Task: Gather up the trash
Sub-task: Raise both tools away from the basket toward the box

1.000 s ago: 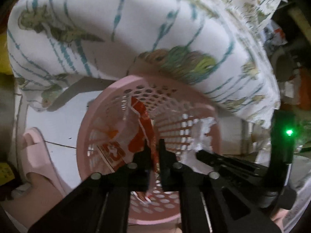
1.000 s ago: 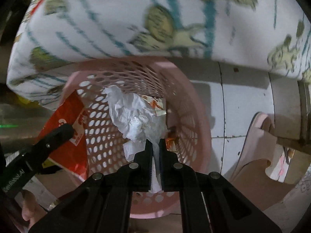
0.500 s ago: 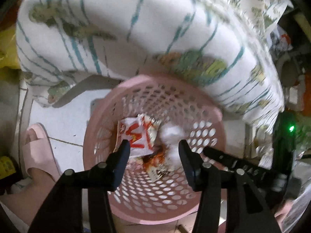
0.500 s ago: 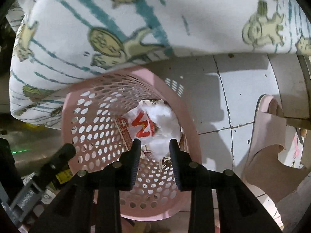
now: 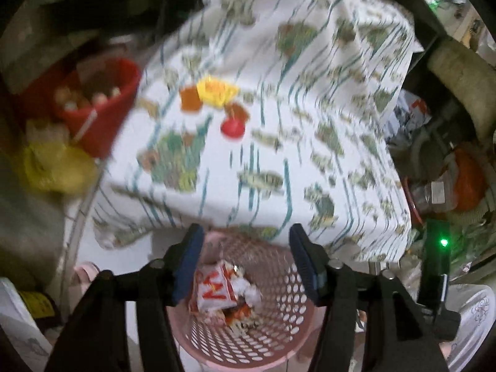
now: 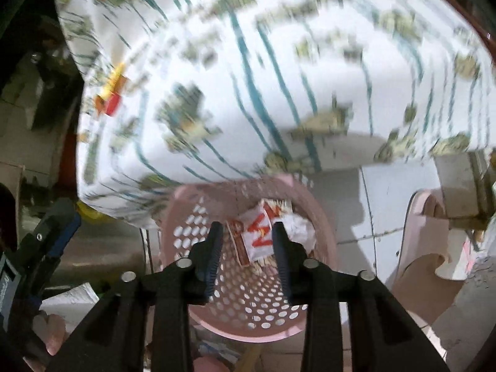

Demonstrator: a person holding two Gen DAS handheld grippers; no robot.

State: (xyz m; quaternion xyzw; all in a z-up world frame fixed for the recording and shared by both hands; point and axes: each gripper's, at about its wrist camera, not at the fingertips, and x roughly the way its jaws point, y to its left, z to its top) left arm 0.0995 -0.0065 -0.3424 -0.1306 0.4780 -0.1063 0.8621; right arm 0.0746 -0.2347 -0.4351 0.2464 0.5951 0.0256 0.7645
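Both views blurring. Left gripper (image 5: 245,248) and right gripper (image 6: 246,235) gaping wide, gripping nothing, over pink basket (image 5: 279,350); wrapper (image 5: 214,291) and crumpled tissue (image 6: 299,228) lying inside, tablecloth (image 5: 279,124) hiding far rim.

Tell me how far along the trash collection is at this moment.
Done: a red-and-white wrapper and crumpled white paper lie inside the pink basket. In hand: nothing; the left gripper and right gripper are both open and empty above the basket. Left: yellow, orange and red pieces sit on the tablecloth, blurred.
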